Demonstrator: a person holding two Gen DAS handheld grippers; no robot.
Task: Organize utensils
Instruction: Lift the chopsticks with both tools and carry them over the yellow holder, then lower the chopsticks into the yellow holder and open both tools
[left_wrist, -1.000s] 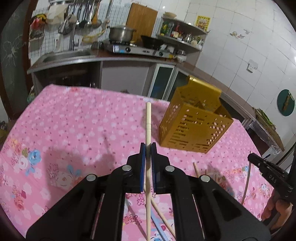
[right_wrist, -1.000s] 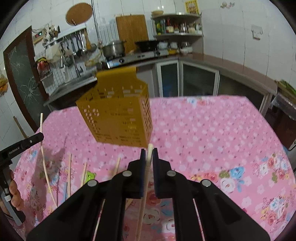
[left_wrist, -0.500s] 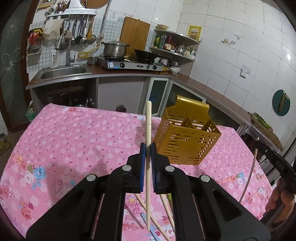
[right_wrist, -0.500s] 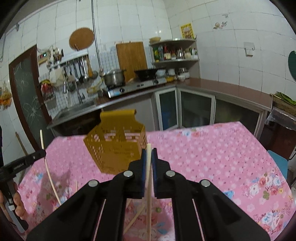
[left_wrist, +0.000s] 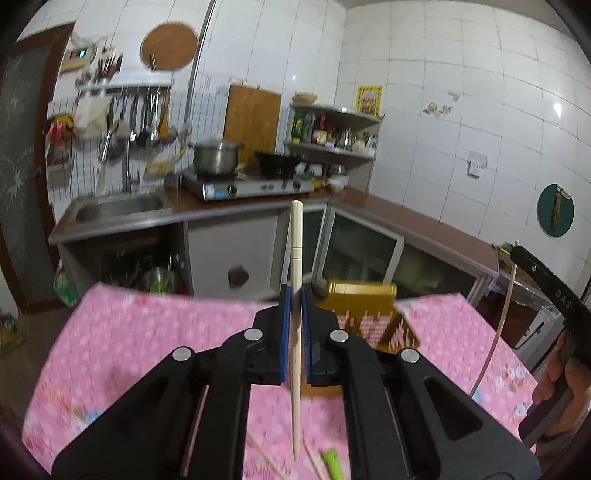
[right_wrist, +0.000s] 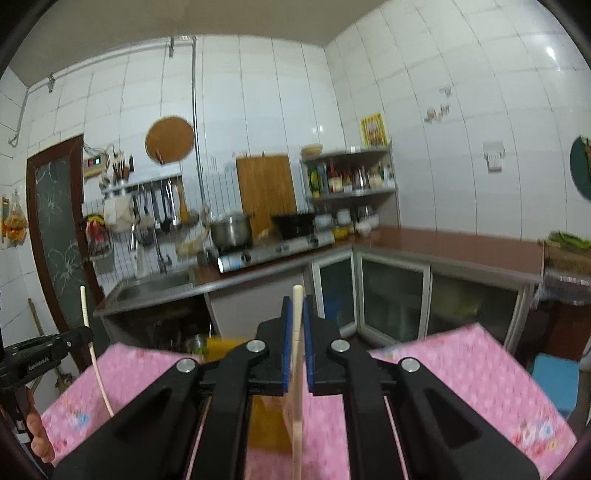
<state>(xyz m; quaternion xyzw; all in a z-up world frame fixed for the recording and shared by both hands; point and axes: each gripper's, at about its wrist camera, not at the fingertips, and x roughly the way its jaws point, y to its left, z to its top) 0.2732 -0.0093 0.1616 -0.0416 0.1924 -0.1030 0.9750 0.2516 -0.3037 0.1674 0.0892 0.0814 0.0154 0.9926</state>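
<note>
My left gripper (left_wrist: 294, 295) is shut on a pale wooden chopstick (left_wrist: 296, 240) that stands upright between the blue pads. My right gripper (right_wrist: 295, 306) is shut on another pale chopstick (right_wrist: 296, 406), also upright. The yellow perforated utensil basket (left_wrist: 365, 314) stands on the pink floral tablecloth (left_wrist: 129, 350) just behind and right of the left gripper, mostly hidden by the jaws; in the right wrist view the basket (right_wrist: 266, 424) shows below that gripper. Both grippers are raised above the table. Loose chopsticks (left_wrist: 266, 458) and a green utensil (left_wrist: 332, 461) lie on the cloth below.
The right gripper (left_wrist: 546, 295) shows at the right edge of the left wrist view, the left gripper (right_wrist: 48, 350) at the left of the right wrist view. Behind the table run a counter with sink (left_wrist: 118, 206), stove (left_wrist: 251, 188) and cabinets.
Both grippers have lifted and tilted up with their chopsticks. The basket has dropped low in both views and the kitchen wall fills more of them.
</note>
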